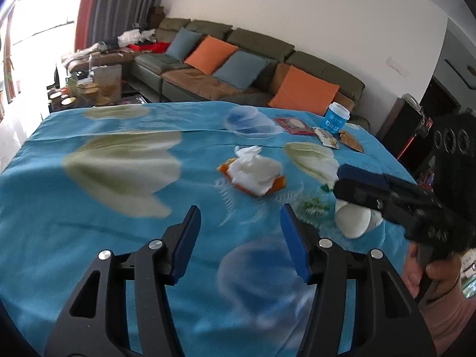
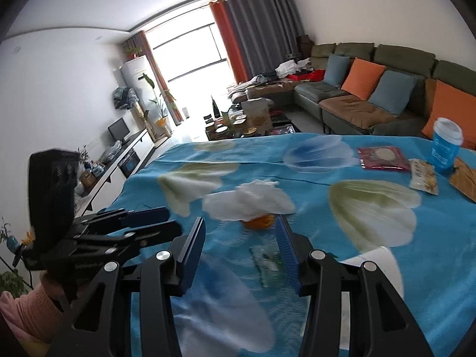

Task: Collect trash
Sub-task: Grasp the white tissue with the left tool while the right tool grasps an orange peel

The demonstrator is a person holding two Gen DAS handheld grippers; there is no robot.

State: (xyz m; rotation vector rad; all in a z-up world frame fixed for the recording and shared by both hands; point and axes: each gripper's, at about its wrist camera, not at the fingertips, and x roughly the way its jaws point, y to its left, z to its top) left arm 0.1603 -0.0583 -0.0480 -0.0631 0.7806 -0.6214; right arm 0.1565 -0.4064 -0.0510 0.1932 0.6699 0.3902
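Both grippers hover over the table (image 1: 89, 208) with nothing between their fingers: left gripper (image 1: 239, 238) open, right gripper (image 2: 241, 248) open too. A crumpled white tissue (image 1: 255, 169) lies on orange peel (image 1: 278, 184) mid-table, ahead of both

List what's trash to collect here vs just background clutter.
Trash on the table: crumpled tissue on orange peel, green wrapper, red packet, snack packets, blue paper cup.

Background: sofa, cushions, coffee table clutter, curtains.
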